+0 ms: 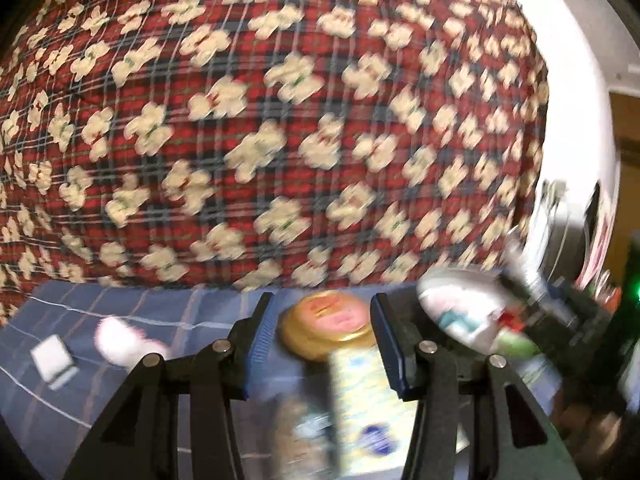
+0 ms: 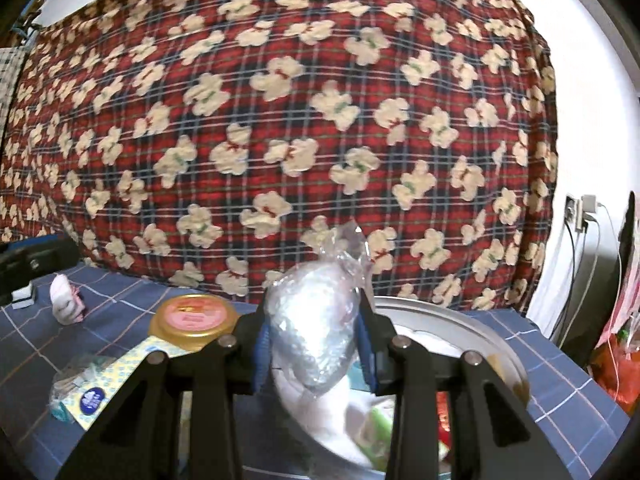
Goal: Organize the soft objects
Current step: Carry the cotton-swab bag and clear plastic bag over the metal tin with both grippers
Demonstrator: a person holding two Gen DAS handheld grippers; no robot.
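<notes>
My right gripper (image 2: 316, 344) is shut on a crinkled clear plastic bag (image 2: 316, 320) with something white inside. It hangs over a round metal tin (image 2: 472, 328) that holds white, green and red items. The bag shows blurred in the left wrist view (image 1: 460, 308). My left gripper (image 1: 322, 340) stands open with nothing between its pads. Beyond it a gold-lidded jar (image 1: 332, 324) stands on the blue checked sheet (image 1: 120, 400); the jar (image 2: 192, 320) stands free in the right wrist view too. A rolled pink-and-white sock (image 2: 66, 300) lies far left, also seen from the left wrist (image 1: 120, 340).
A big red plaid quilt with cream bears (image 2: 280, 120) fills the back. A yellow-and-blue tissue pack (image 2: 92, 392) lies by the jar. A small white box (image 2: 24, 294) sits beside the sock. A wall socket with cables (image 2: 580, 212) is at the right.
</notes>
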